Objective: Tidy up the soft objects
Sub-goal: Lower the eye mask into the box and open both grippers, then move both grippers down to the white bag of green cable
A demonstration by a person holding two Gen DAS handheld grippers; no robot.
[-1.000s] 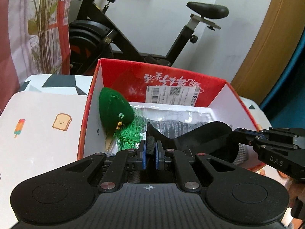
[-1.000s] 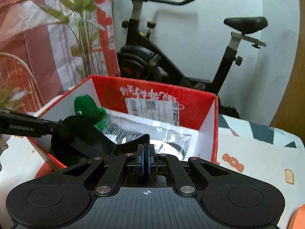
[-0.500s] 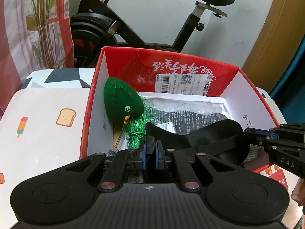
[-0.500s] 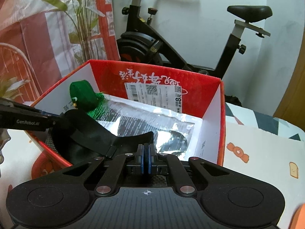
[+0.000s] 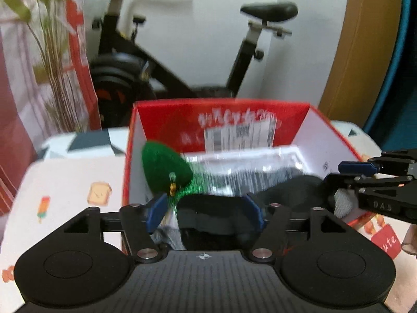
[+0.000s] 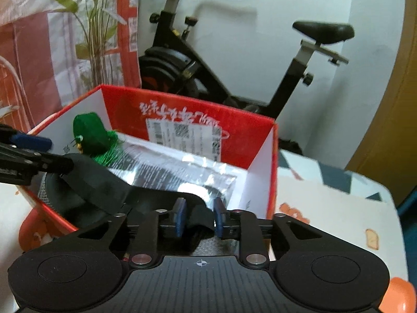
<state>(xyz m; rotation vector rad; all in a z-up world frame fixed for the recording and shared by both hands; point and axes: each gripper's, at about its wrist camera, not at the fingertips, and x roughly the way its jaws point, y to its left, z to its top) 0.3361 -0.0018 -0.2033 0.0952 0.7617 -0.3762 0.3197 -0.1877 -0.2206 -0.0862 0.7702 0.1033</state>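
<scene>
The left hand-held gripper [image 5: 204, 212] has its jaws opening, blue pads spread well apart over the near end of a black soft strap [image 5: 208, 215] lying in the red box [image 5: 182, 114], and the pads seem clear of it, though the view is blurred. The right hand-held gripper [image 6: 199, 217] is also opening, with the strap's other end between its pads. Beyond the left gripper, a green tasselled pouch [image 5: 165, 172] leans against the box's left wall.
</scene>
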